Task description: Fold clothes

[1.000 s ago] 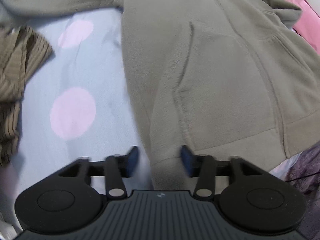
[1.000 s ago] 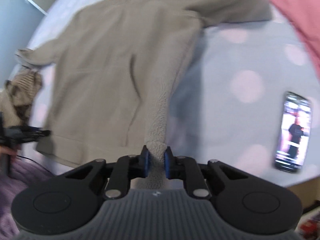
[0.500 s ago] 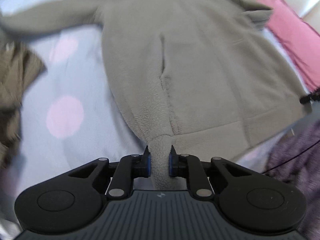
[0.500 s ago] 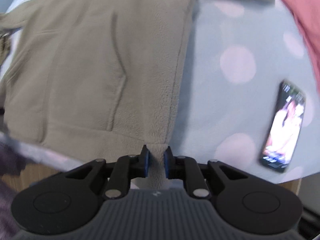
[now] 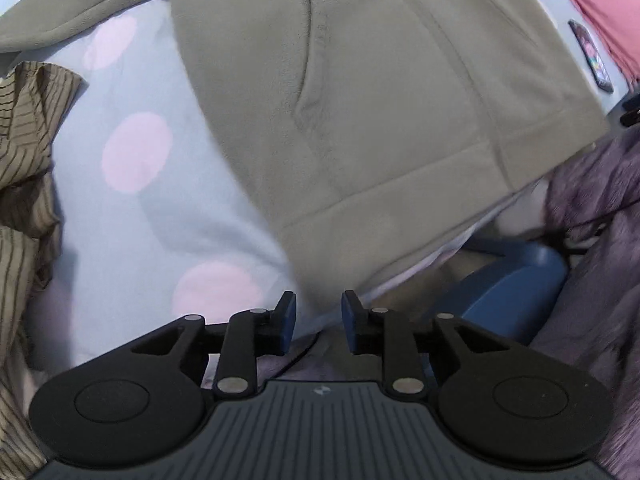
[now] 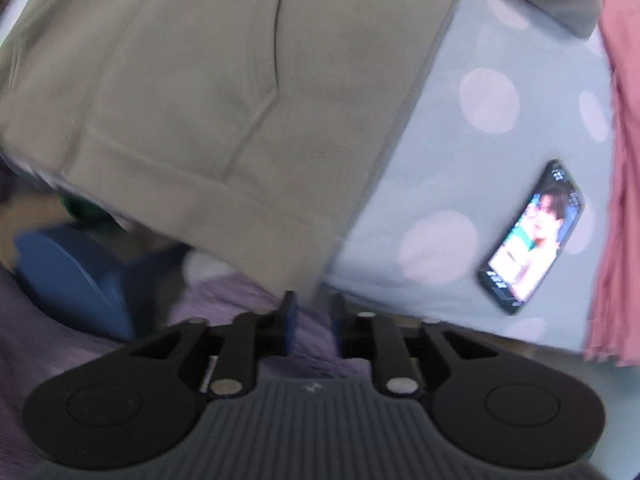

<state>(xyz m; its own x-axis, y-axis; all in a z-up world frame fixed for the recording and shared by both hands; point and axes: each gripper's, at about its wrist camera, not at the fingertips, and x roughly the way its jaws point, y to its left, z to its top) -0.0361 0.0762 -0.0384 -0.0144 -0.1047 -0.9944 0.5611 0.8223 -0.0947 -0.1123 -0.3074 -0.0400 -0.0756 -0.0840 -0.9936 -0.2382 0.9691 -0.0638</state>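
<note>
A pale blue bed sheet with pink dots carries the olive fleece hoodie, spread flat with its hem at the near edge. The left tool and right tool have just been opening; both stand apart, empty, at the hem corners. A lit phone lies to the right; its text is unreadable.

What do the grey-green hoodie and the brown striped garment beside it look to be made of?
Grey-green hoodie: probably fleece, matte, with a fuzzy nap and soft thick hem band. Brown striped garment: thinner woven cloth, apparently; crisp creases and fine dark stripes, though blur leaves it uncertain.
</note>
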